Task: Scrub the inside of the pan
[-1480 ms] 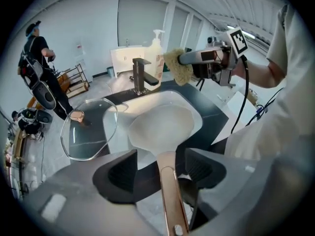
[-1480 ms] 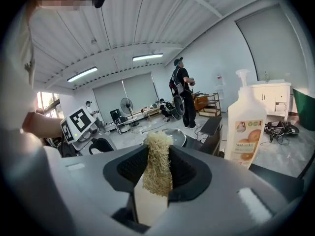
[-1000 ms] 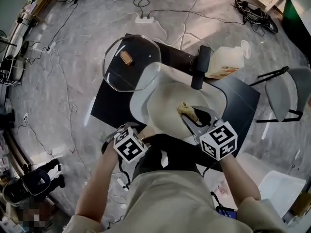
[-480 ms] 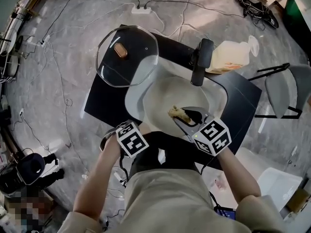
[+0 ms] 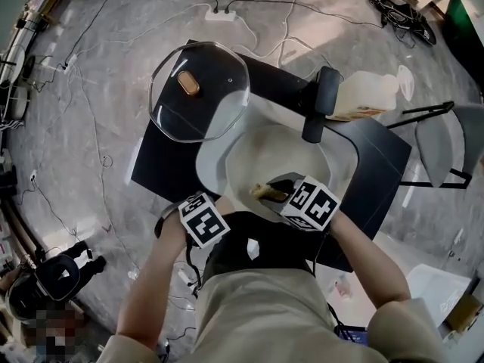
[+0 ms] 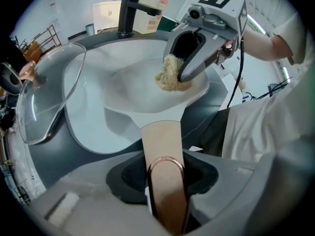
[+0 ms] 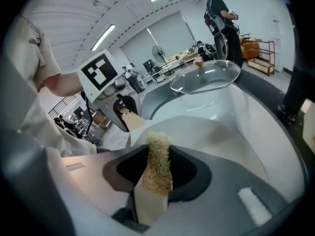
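Both reaching forward, our left hand-held gripper [image 5: 225, 203] is closing around the pan handle [image 6: 162, 146] pointing seven o'clock, our right hand-held gripper [image 6: 178, 77] clamping the scrubber [image 6: 169, 76].

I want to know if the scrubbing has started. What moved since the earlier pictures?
The right gripper, shut on the scrubber, slid across the pan from its right side toward the person's left and the near edge. The left gripper is closing its jaws around the pan handle, which sits between them. The pan, the glass lid and the faucet stayed where they were.
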Demonstrator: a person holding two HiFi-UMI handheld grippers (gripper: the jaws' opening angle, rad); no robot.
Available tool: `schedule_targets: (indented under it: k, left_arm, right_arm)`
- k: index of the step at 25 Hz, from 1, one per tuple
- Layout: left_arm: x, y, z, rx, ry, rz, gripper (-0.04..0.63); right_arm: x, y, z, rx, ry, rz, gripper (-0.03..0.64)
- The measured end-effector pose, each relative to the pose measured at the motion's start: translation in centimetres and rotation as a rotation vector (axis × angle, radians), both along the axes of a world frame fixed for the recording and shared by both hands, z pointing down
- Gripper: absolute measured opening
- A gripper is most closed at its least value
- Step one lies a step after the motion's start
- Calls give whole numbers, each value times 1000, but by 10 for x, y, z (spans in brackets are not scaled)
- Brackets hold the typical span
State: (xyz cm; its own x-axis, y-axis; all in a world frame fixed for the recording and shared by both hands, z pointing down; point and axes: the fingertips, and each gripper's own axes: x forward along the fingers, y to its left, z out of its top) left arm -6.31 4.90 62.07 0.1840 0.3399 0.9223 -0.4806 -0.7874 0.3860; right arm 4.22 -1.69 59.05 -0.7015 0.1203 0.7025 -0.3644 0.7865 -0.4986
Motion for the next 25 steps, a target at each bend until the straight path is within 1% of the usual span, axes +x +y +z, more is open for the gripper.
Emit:
schedule_targets:
  k: [4,8,11,13,17,19,23,25]
  left_arm:
    - [-1,1,1,-17,19,-11,164]
    - [0,1,0,-27,37,-21,163]
    - [-2,-1,-1,-22,28,-10,163]
    - [-2,0,0,-18,24,-4,163]
    - [-3,-1,2,-16,37,1,163]
    - [-5,-2,4,-13,38,7,163]
    - [-7,-2,8,0,16,38,160]
    - [-10,-3,10,9,4,50,158]
  right_arm:
    - [-13,9,26,-62,21,-86,133]
    - [-32,20,37,-135,-22,-189,133]
    - [-46,12,43,-107,-51,-229,133]
    - [-51,8,53,-105,-49,-236,133]
    - [-58,-10,72,-69,-43,-207,133]
    - [-62,-25,83,-18,-36,-185,133]
    - [-63,-57,107,112,13,-163,133]
    - [-63,-66,115,127,23,-162,137]
